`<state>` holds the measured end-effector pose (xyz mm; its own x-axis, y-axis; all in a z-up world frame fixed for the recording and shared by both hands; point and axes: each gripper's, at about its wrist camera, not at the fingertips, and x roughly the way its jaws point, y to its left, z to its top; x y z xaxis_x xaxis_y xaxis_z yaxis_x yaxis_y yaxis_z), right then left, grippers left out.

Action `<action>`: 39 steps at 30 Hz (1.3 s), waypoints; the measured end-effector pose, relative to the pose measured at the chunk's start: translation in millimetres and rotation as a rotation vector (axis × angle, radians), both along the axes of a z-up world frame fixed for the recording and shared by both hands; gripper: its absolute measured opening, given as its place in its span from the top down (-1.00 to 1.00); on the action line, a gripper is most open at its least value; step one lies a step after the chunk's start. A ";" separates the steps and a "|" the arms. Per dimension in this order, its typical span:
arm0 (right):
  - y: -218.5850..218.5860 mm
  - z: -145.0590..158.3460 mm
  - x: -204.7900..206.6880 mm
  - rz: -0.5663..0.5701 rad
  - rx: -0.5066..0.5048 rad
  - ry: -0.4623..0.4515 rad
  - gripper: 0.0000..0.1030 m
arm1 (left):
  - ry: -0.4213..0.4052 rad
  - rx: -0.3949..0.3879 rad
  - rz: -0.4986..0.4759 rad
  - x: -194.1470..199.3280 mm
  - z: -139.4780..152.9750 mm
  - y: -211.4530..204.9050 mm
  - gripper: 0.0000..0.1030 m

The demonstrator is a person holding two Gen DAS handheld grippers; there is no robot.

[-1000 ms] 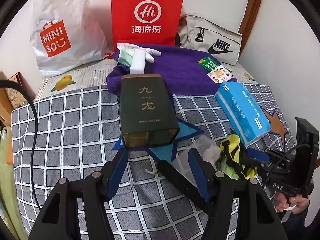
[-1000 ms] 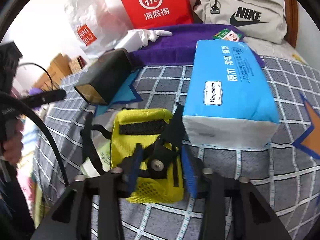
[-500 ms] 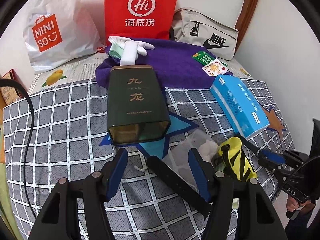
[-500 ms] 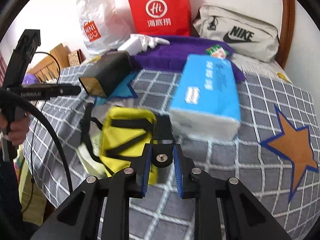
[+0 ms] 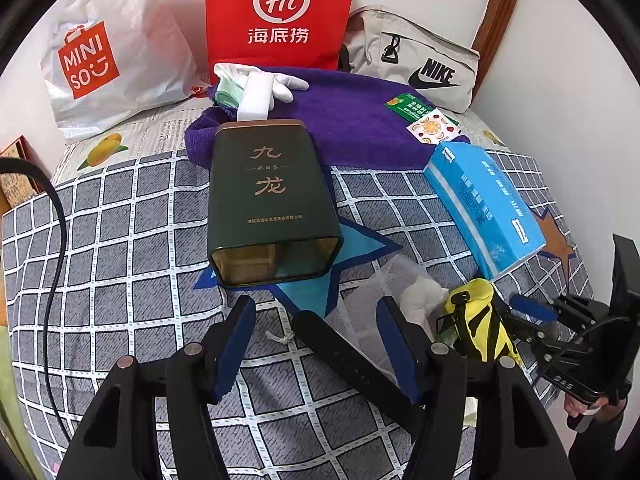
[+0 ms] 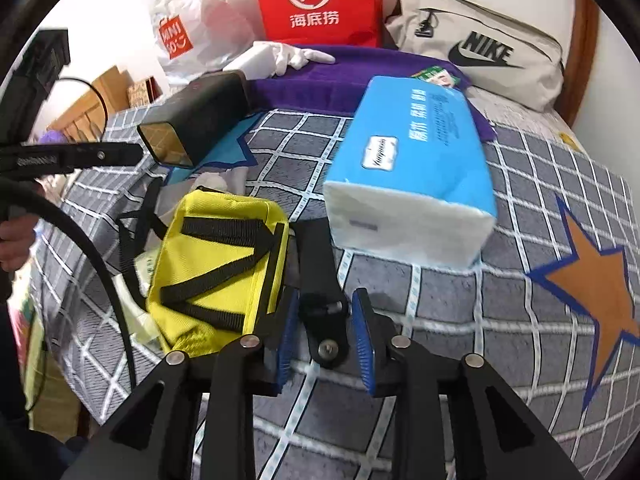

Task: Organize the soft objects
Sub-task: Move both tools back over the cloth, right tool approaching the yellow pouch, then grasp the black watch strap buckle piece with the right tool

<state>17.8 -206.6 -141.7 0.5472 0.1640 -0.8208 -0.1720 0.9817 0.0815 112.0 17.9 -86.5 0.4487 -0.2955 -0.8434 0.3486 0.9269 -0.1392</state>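
A yellow pouch (image 6: 216, 272) with black straps lies on the checked bedspread, left of my right gripper (image 6: 324, 336). The black strap clip (image 6: 324, 328) sits between the right gripper's blue pads, and the jaws are opening, with a thin gap on each side. In the left wrist view the pouch (image 5: 480, 320) looks bunched up beside the right gripper (image 5: 516, 318). My left gripper (image 5: 316, 308) hangs open over the bed, with a loose black strap (image 5: 352, 360) lying beneath it, untouched. A clear plastic bag (image 5: 416, 292) lies by its right finger.
A blue tissue pack (image 6: 412, 184) lies just beyond the pouch. A dark green tin (image 5: 272, 200) lies on its side, mouth toward me. Behind are a purple towel (image 5: 352, 120) with white gloves (image 5: 280, 82), a red bag (image 5: 280, 12), a Miniso bag (image 5: 92, 60) and a Nike bag (image 5: 420, 68).
The right gripper closed on the strap clip, drew it right off the pouch, and has since parted its jaws a little. The pouch now lies left of it. The left gripper stayed open and still.
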 end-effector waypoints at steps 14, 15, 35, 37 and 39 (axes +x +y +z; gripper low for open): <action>19.8 -7.0 10.3 0.106 -0.120 -0.039 0.55 | 0.003 -0.011 0.013 -3.4 -1.7 3.5 -0.18; 19.7 -6.1 8.9 0.107 -0.123 -0.043 0.56 | 0.003 -0.012 0.013 -4.6 -2.0 3.7 -0.18; 12.7 14.4 -27.0 0.063 -0.086 -0.065 0.56 | 0.026 -0.002 -0.016 -31.1 -13.6 2.9 -0.18; 13.5 15.2 -29.7 0.065 -0.079 -0.063 0.56 | 0.071 -0.009 0.011 -27.5 -22.8 4.0 -0.18; 14.5 15.4 -32.8 0.063 -0.080 -0.063 0.56 | 0.100 -0.035 0.016 -28.3 -28.9 3.3 -0.18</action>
